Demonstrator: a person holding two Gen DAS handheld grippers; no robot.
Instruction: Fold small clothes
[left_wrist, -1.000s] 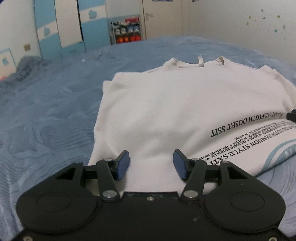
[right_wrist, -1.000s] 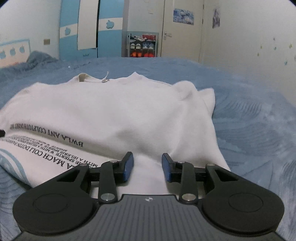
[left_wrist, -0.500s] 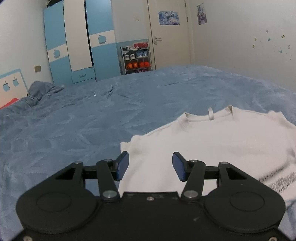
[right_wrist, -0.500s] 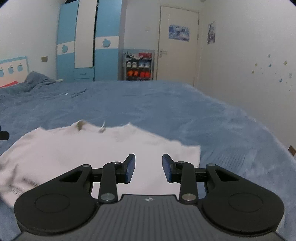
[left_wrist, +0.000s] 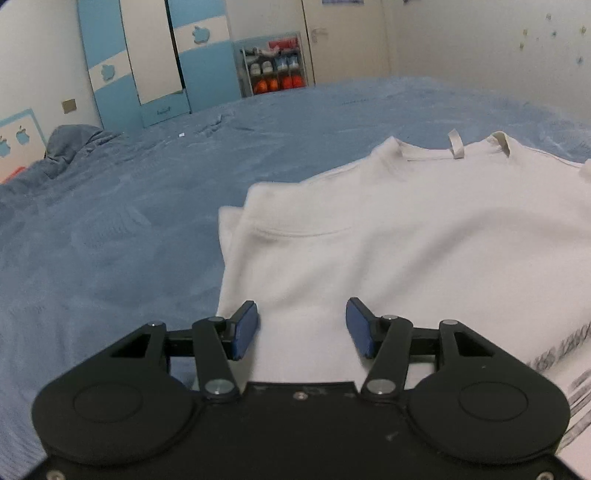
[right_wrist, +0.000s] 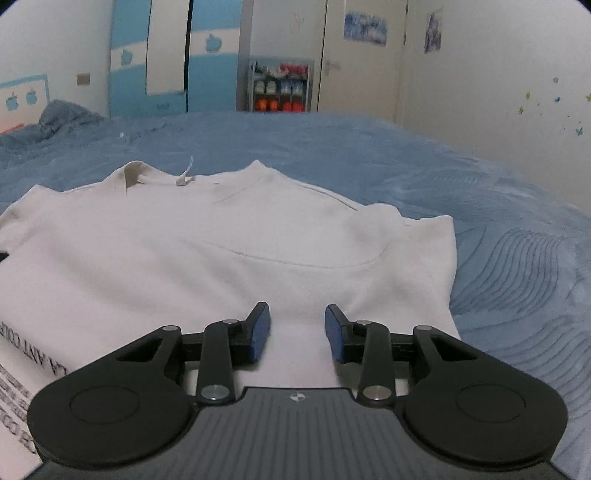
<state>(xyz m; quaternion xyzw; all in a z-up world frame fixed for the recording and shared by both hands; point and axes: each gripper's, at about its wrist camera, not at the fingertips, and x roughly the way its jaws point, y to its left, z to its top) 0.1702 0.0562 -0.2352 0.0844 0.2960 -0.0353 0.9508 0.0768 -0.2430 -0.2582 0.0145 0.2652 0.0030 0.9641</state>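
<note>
1. We take the white T-shirt (left_wrist: 424, 243) as our landmark: it lies flat on the blue bedspread (left_wrist: 122, 229), its neck opening on the side away from both cameras
2. At that collar a small hanging loop (left_wrist: 456, 144) sticks up from the neckband
3. Our left gripper (left_wrist: 301, 328) sits at the near edge of the shirt, close to its left side; its blue-padded jaws stand wide apart with only white cloth seen between them, and nothing is pinched
4. Whether those pads (left_wrist: 245, 328) touch the fabric or float just above it, we cannot tell
5. Our right gripper (right_wrist: 297, 332) sits at the near edge of the same shirt (right_wrist: 236, 258), close to its right side; its jaws too are spread, a little less widely, and they hold nothing
6. A curved seam line (right_wrist: 306, 260) runs across the cloth between this gripper and the collar
7. Black printed lettering (right_wrist: 27, 354) runs over the shirt's lower part, left of the right gripper; it reads upside down and only partly
8. Beyond the shirt's collar the bedspread stretches to a blue and white wardrobe (left_wrist: 147, 62) and a shoe rack (left_wrist: 275, 70) against the far wall
9. Left of the shirt, well apart from it, a bunched heap of blue fabric (left_wrist: 70, 147) rests on the bed
</note>
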